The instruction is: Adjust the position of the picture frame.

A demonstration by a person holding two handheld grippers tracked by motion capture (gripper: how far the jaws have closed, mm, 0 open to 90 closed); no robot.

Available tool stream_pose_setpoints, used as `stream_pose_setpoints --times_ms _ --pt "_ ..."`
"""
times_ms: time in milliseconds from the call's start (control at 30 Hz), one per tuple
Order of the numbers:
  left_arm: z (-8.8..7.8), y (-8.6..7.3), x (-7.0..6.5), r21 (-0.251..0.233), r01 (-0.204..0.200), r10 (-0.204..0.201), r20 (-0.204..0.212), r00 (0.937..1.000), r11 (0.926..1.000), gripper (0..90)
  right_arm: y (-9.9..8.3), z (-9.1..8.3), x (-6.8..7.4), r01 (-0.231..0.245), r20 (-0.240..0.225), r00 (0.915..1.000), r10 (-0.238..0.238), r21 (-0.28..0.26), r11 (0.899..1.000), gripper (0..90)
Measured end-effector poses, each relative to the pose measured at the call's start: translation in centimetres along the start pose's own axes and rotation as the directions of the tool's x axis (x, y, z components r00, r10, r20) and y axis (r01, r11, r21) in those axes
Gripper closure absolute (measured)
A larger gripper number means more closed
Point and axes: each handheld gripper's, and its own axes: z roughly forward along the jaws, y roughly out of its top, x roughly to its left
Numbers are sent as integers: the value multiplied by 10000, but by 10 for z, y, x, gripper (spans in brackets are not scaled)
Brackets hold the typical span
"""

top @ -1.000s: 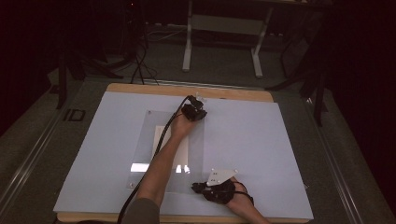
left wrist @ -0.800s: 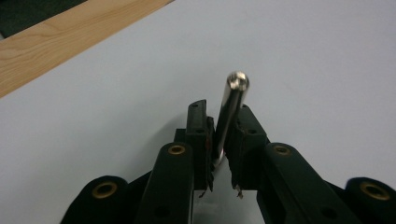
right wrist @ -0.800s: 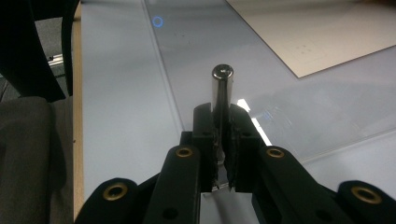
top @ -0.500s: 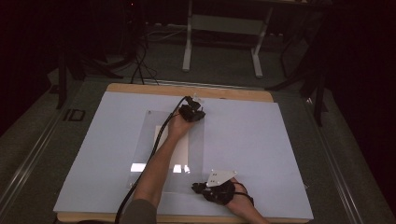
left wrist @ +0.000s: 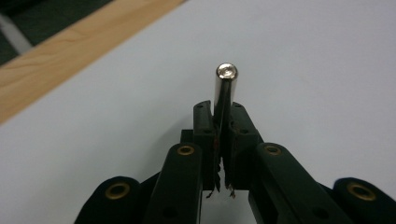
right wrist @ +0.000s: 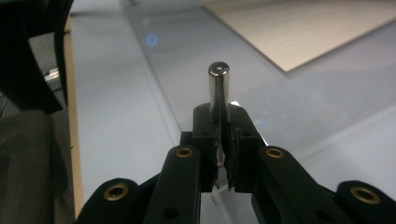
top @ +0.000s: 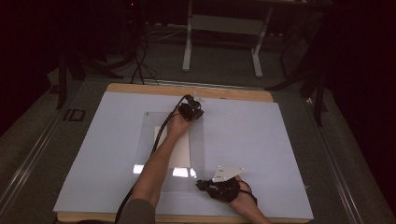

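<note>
A wooden table [top: 233, 94] carries a pale blue mat [top: 261, 140].

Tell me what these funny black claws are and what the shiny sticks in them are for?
They are grippers, pinching tools that a person holds, one in each hand. The high view looks down from above on a table with a pale blue mat: the left gripper is far out, the right gripper is near the front edge. A clear plastic sheet with a sheet of paper under it lies on the mat. The other two pictures come from small cameras riding on each gripper. Each one is shut on a shiny metal rod: the left one's rod and the right one's rod. What the rods are for I cannot tell.
</note>
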Motion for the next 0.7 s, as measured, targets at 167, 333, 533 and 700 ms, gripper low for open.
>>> stream_pose_setpoints --times_ms 167,333,533,700 --pt "-16 -7 19 178 278 -272 -364 9990 9995 848 -1 -17 -14 -735 548 9957 752 -326 9968 825" --pt "-34 -19 39 282 665 -644 -693 9955 9974 849 -1 -27 -30 -1404 936 9850 1451 -552 9886 814" --pt "-58 -39 61 633 908 -869 -623 9943 9939 849 2 -41 -55 -2403 1170 9603 2532 -1138 9640 812" --pt "-82 -45 74 848 775 -735 -491 9961 9934 852 5 -50 -81 -3100 1296 9348 3308 -1569 9377 802"
